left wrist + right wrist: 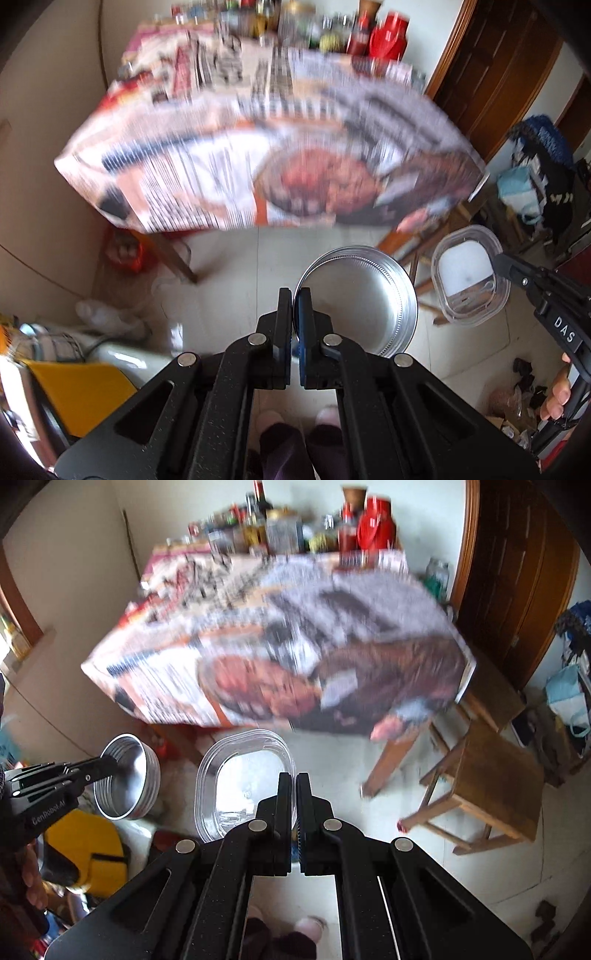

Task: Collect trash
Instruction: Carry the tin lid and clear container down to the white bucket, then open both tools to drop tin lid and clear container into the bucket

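Trash items: a round metal tin [364, 306] and a clear plastic tub [467, 275], both held in the air over the tiled floor [236, 258], in front of the table.
Table: big, draped in printed newspaper sheets [258, 155]; print too blurred to read. Wooden legs show beneath.
Table's far edge: crowd of bottles and jars [273, 528], one red container [375, 524] at the right end.
Wooden stool: stands right of the table [495, 775], on the floor.
Yellow object: low on the left, near the left gripper's body [77, 391]; cannot tell what it is.
Metal tin, detail: empty, ribbed wall, shiny inside; hangs left of the plastic tub, the two apart.
Plastic tub, detail: rounded square, transparent, empty.
Left gripper: [294, 295] fingers pinched tight on the tin's rim, one inside, one outside.
Right gripper: [293, 779] fingers pinched tight on the tub's rim.
Writing: "DAS" in white on the right gripper's side, seen from the left wrist; "GenRobot.AI" on the left gripper's side, seen from the right wrist.
Person: slippered feet [295, 424] below the grippers; fingers [557, 395] on the right gripper's handle.
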Available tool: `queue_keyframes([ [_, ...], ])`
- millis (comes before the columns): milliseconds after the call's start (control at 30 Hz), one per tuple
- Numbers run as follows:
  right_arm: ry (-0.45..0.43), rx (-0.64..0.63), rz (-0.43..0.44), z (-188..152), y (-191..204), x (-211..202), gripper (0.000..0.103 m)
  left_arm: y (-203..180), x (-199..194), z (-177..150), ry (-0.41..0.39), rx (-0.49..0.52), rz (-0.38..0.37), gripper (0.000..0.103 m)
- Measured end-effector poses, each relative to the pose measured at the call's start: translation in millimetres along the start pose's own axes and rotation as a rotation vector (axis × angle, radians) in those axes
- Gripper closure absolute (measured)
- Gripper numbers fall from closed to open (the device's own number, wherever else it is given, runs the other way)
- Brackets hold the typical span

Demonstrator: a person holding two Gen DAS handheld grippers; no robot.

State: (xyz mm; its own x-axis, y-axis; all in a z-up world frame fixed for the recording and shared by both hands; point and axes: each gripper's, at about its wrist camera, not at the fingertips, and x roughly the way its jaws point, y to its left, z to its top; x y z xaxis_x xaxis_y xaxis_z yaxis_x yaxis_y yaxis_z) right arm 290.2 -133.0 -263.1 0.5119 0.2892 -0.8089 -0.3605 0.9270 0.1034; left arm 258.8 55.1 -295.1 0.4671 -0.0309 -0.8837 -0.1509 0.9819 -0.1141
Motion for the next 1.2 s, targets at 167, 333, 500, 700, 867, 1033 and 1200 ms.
queue_keyframes([
  [167, 0.078, -0.041, 0.002, -28.9, -7.9, 69.1, 0.101, 5.8, 75.3, -32.0, 0.097, -0.016, 0.014, 0.102],
  [333, 0.119, -0.055, 0.03, -49.9, -6.7, 136.0, 0.1, 25.4, 140.0, -61.9, 0.174, -0.062, 0.045, 0.102],
  [500, 0.189, -0.015, 0.072, -68.9, -6.7, 197.7, 0.074, 43.8, 186.0, -87.1, 0.208, -0.109, 0.065, 0.102],
  [700, 0.27, 0.053, 0.077, -92.9, -16.1, 230.4, 0.061, 44.2, 230.3, -104.2, 0.256, -0.11, 0.048, 0.102],
  [867, 0.283, 0.052, 0.051, -97.7, -29.0, 216.2, 0.061, 25.5, 252.4, -102.7, 0.279, -0.09, 0.006, 0.102],
  [1033, 0.268, 0.055, 0.032, -90.4, -42.0, 192.5, 0.061, 0.9, 263.8, -89.2, 0.321, -0.104, -0.027, 0.058],
  [1200, 0.232, 0.063, 0.032, -75.2, -45.8, 161.0, 0.061, -10.0, 246.5, -82.9, 0.341, -0.127, -0.029, 0.049],
])
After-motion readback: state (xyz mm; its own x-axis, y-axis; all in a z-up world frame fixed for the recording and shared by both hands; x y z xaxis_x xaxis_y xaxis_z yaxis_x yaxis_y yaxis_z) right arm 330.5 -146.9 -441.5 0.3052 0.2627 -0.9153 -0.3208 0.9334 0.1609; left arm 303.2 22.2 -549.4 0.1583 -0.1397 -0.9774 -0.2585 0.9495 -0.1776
